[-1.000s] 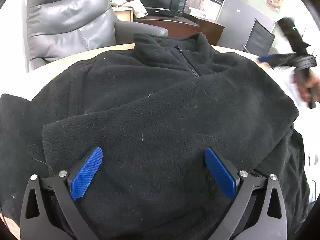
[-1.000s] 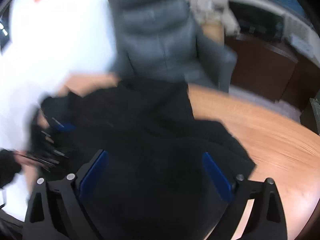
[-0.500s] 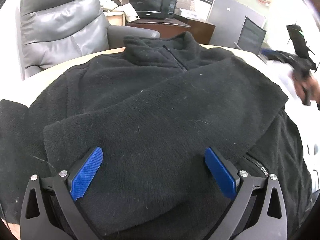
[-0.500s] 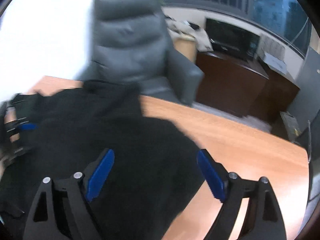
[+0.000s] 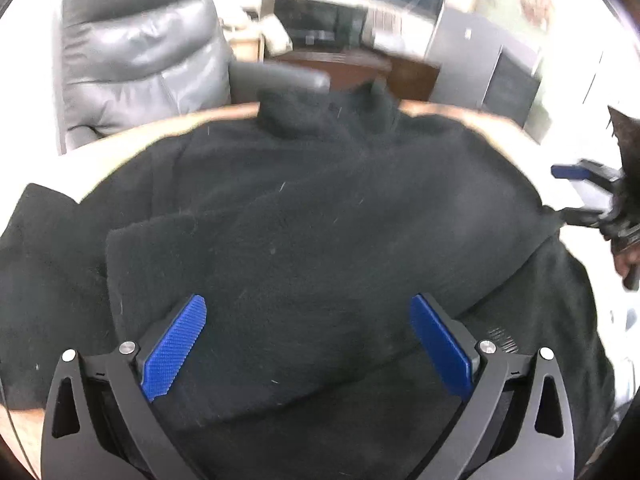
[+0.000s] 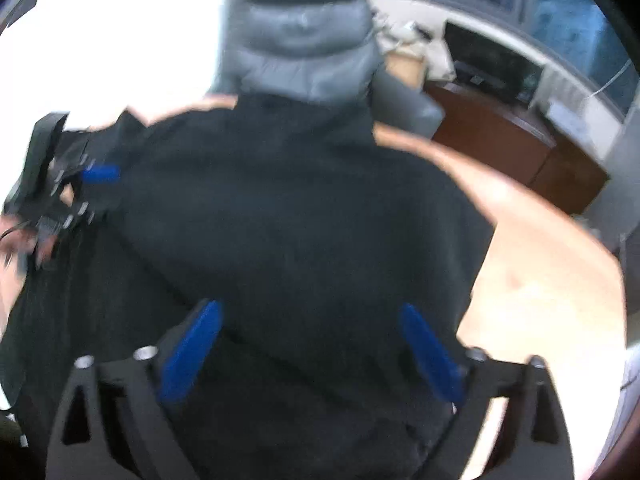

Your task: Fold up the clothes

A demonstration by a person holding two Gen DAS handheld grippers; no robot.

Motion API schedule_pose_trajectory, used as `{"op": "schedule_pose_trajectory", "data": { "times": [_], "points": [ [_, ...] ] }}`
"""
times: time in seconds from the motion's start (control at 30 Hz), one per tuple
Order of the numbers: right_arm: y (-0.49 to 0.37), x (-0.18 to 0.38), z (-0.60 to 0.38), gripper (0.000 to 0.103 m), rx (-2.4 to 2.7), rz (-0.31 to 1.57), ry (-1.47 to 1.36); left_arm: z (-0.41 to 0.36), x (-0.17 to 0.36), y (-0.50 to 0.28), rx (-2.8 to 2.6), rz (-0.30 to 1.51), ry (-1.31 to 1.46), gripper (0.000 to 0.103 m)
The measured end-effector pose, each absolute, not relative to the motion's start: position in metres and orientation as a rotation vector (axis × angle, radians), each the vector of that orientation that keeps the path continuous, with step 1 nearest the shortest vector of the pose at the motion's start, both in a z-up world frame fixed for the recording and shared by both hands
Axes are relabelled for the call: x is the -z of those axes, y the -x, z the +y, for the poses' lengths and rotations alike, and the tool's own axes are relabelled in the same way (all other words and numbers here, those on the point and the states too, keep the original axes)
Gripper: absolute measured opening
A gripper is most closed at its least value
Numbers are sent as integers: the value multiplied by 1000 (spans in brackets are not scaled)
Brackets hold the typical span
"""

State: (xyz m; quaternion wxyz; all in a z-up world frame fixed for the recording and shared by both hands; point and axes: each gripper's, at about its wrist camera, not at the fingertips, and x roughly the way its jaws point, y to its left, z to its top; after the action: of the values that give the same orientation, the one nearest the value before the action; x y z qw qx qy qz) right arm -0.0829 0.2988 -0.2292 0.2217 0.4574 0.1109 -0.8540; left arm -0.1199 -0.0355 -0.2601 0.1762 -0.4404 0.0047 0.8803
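Note:
A black fleece jacket (image 5: 320, 208) lies on a round wooden table (image 5: 168, 128), collar at the far side, with one sleeve folded across its front. My left gripper (image 5: 308, 344) is open and empty above the jacket's near part. My right gripper (image 6: 310, 344) is open and empty above the jacket (image 6: 288, 216) from the right side. The right gripper also shows at the right edge of the left wrist view (image 5: 592, 192). The left gripper shows at the left of the right wrist view (image 6: 76, 188). Both views are blurred.
A grey leather armchair (image 5: 136, 60) stands behind the table. A dark wooden cabinet (image 6: 512, 140) with a black screen stands beyond it. Bare table top (image 6: 540, 280) lies to the right of the jacket.
The right gripper has swung back over the jacket from the table's right side. The left gripper has pulled back and up a little. The jacket lies the same.

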Motion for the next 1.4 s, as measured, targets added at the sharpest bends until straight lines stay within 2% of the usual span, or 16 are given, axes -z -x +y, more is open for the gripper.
{"op": "schedule_pose_trajectory", "data": {
  "times": [0.17, 0.3, 0.43, 0.53, 0.67, 0.8, 0.93, 1.07, 1.4],
  "points": [
    [106, 252, 264, 102, 2443, 280, -1353, -29, 285, 116, -2530, 99, 1308, 103],
    [142, 298, 250, 103, 2428, 237, -1639, -31, 282, 120, -2542, 84, 1336, 103],
    [140, 280, 242, 100, 2482, 241, -1671, -33, 260, 113, -2633, 105, 1379, 103],
    [130, 243, 230, 100, 2517, 218, -1647, -44, 234, 96, -2714, 113, 1416, 103],
    [107, 202, 208, 100, 2526, 183, -1625, -86, 199, 69, -2788, -9, 1481, 103],
    [96, 193, 173, 100, 2504, 181, -1593, -144, 181, 42, -2902, -90, 1566, 103],
    [97, 205, 138, 100, 2477, 179, -1545, -195, 187, 30, -2949, -161, 1686, 103],
    [97, 224, 118, 100, 2435, 167, -1543, -224, 192, 33, -2982, -110, 1662, 103],
    [75, 221, 71, 100, 2394, 228, -1316, -354, 219, 55, -3161, -163, 1801, 103]
  ]
}}
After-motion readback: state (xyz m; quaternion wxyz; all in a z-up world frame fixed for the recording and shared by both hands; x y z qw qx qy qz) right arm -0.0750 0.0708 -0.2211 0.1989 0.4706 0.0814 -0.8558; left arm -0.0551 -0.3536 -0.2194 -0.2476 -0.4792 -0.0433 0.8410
